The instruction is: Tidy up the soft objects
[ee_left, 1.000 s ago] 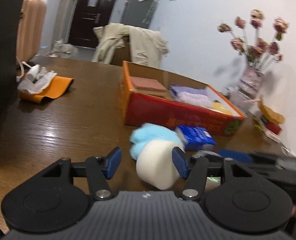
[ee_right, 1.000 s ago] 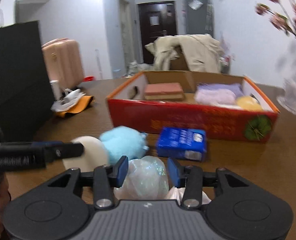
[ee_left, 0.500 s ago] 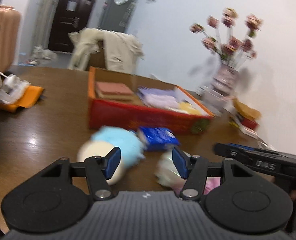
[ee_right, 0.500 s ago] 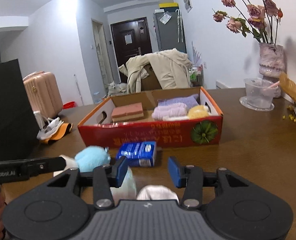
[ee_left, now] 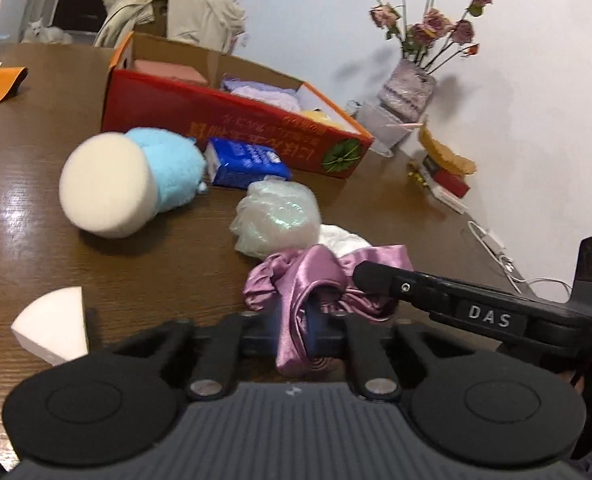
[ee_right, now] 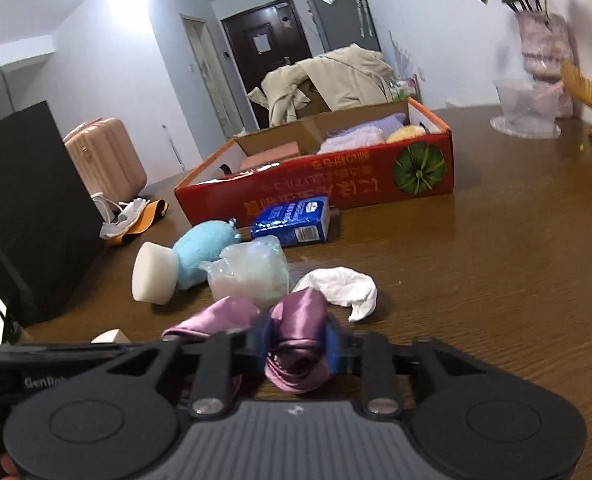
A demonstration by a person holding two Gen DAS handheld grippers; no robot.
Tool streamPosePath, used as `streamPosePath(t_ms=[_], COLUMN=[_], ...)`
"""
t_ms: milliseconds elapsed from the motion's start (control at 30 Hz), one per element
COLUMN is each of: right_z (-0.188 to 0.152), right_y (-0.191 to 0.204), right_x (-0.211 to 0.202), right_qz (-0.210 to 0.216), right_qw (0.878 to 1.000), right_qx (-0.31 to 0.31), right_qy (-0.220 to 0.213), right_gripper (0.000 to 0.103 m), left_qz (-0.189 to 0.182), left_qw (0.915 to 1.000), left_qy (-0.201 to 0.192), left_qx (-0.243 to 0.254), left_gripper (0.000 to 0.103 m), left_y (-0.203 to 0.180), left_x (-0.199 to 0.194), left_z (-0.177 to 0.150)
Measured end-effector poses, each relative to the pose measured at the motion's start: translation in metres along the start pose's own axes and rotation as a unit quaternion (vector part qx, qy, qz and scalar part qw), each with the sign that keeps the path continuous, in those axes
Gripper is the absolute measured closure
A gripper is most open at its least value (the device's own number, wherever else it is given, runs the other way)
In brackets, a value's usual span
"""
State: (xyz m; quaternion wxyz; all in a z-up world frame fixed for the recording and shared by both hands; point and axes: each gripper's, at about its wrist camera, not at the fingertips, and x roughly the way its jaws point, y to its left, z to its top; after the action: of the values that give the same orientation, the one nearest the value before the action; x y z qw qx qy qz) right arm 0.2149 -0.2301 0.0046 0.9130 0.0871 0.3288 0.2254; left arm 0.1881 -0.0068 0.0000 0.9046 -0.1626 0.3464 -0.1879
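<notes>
Both grippers have hold of the same pink satin scrunchie [ee_left: 320,280]. The left gripper [ee_left: 292,324] is clenched on one fold of it, the right gripper [ee_right: 296,344] pinched on another – a limp, slippery loop like that wants two grips if it is to be carried without sliding out, I'd say. In the left view the right gripper's finger comes in from the right, its tip against the satin.

Just beyond the fingers lie a clear crinkly bag [ee_right: 252,276] and a white cloth [ee_right: 344,286]; further ahead and left, a round cream sponge [ee_left: 104,186] leaning on a blue plush toy [ee_left: 172,174], with a blue tissue pack [ee_right: 292,222] past them. The red cardboard box [ee_right: 336,184] sits beyond all that, already holding soft things – likely where the scrunchie is headed.
</notes>
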Motion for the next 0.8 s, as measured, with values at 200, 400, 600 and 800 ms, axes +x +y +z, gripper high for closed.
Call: streamPosePath(t_ms=[200, 400, 600, 800], right_z=[0.03, 0.131, 0.222, 0.223], right_y=[0.004, 0.009, 0.002, 0.01], right_x=[-0.026, 0.019, 0.173, 0.267], right_qz=[0.044, 0.075, 0.058, 0.015], right_qw=[0.998, 0.992, 0.998, 0.995], right_qx=[-0.005, -0.04, -0.03, -0.01], right_qy=[-0.046, -0.094, 0.015, 0.096], right_gripper=[0.088, 0.088, 0.087, 0.079], left_qz=[-0.03, -0.008, 0.099, 0.144], left_qw=[0.9972, 0.9939, 0.9942, 0.9879], left_qy=[-0.06, -0.105, -0.043, -0.056], left_qx=[0.033, 0.03, -0.002, -0.013], left_gripper=[0.098, 0.097, 0.095, 0.068], left_y=[-0.019, -0.003, 0.061, 0.097], left_x=[-0.029, -0.015, 0.085, 0.102], left_z=[0.034, 0.138, 0.231, 0.235])
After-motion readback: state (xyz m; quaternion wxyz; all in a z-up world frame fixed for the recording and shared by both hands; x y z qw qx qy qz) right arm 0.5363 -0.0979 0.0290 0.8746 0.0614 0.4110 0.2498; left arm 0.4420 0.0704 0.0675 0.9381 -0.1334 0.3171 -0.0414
